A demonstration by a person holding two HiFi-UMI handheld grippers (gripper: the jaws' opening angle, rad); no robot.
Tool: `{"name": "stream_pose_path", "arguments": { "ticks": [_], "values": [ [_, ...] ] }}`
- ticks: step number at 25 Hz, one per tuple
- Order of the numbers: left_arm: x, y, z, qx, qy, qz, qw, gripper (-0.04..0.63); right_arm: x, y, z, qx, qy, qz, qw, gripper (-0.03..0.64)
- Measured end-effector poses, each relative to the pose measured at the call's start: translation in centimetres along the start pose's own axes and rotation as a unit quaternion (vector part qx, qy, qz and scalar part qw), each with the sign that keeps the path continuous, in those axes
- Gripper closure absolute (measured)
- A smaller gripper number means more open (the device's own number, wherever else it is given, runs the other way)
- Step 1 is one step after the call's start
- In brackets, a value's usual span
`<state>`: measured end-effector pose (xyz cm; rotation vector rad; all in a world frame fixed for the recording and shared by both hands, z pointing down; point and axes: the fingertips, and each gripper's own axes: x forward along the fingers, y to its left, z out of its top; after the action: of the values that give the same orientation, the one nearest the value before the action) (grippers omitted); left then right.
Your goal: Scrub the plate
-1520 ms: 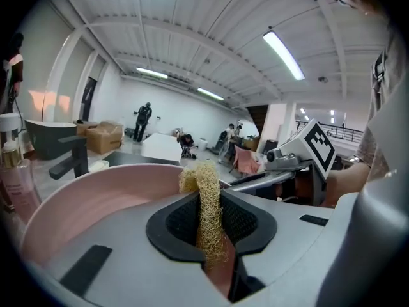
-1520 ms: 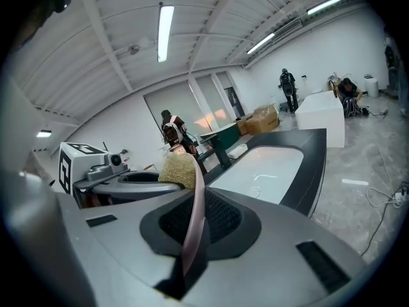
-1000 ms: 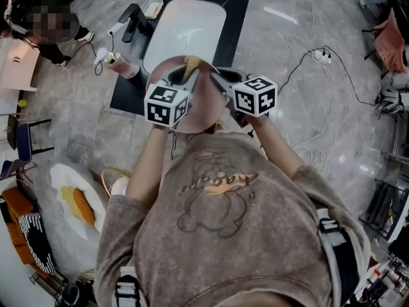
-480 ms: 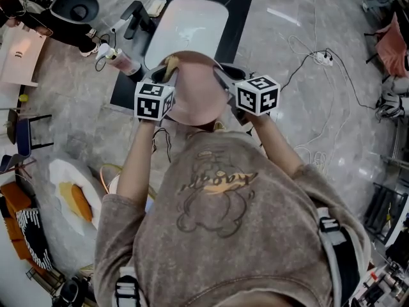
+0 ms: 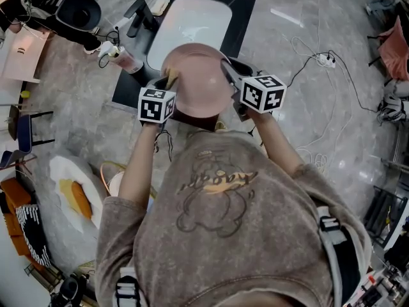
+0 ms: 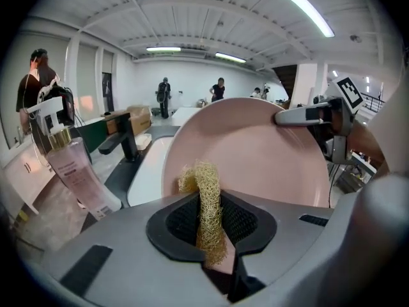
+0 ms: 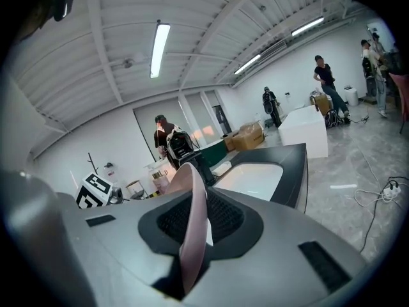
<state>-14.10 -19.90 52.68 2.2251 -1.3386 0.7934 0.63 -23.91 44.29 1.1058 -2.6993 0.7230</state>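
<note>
Plate (image 5: pixel 198 78) one, loofah scrubber (image 6: pixel 206 203) one

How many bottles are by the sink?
1: a pink bottle left of the sink, near the faucet. The plate covers part of the counter, so more may be hidden.

round pink plate (image 5: pixel 199 80) above white oval sink (image 5: pixel 192 23); fibrous loofah scrubber (image 6: pixel 206 194), in my left claw (image 6: pixel 208 217), at plate's left edge.

Open lab/studio hall, not a home: strip lights (image 6: pixel 305 8) on ribbed white ceiling (image 7: pixel 211 18), cables and power strip (image 5: pixel 323 59) loose on stone floor (image 5: pixel 307 120) at right, freestanding sink (image 5: pixel 192 24) rig top centre, cardboard boxes (image 7: pixel 246 135), people (image 6: pixel 218 89) standing far back.
</note>
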Motion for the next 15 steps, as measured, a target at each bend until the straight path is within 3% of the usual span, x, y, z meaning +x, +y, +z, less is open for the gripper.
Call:
{"name": "stream_pose_path", "arguments": {
  "ticks": [10, 15],
  "values": [
    [0.4, -4.2, -2.5, 0.013, 0.034, -0.041, 0.9985, 0.520, 0.2, -1.4, 0.4, 0.036, -0.020, -0.022, 0.999, 0.568],
    [0.7, -7.0, -2.9, 0.016, 0.038, -0.080, 0.9960, 0.520, 0.4, -2.2, 0.4, 0.055, -0.029, -0.035, 0.997, 0.568]
  ]
}}
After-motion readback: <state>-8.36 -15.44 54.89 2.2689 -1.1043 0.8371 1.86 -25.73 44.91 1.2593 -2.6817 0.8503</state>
